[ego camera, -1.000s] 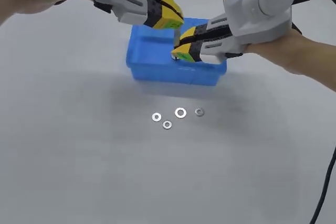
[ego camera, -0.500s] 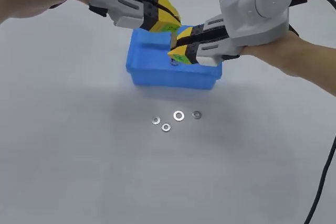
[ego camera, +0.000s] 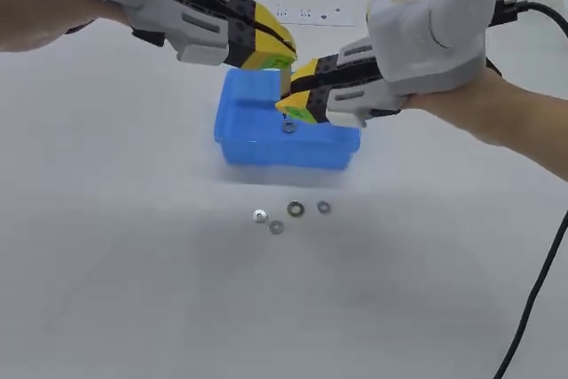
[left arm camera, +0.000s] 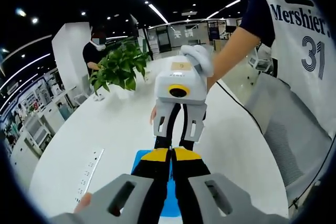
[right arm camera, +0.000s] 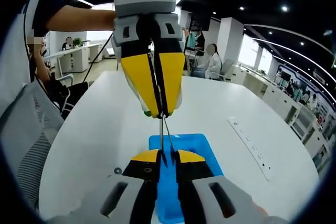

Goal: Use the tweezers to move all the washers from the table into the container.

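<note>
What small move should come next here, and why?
Probably ease the right gripper open a little, so the tweezers drop their washer. It hangs over the blue container, while the left gripper holds the tweezers' other end. Four washers lie on the table.

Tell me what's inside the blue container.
A washer shows at the tip of the tweezers, over the front edge of the container; inside or held, I cannot tell. The left gripper and right gripper cover most of the inside.
</note>
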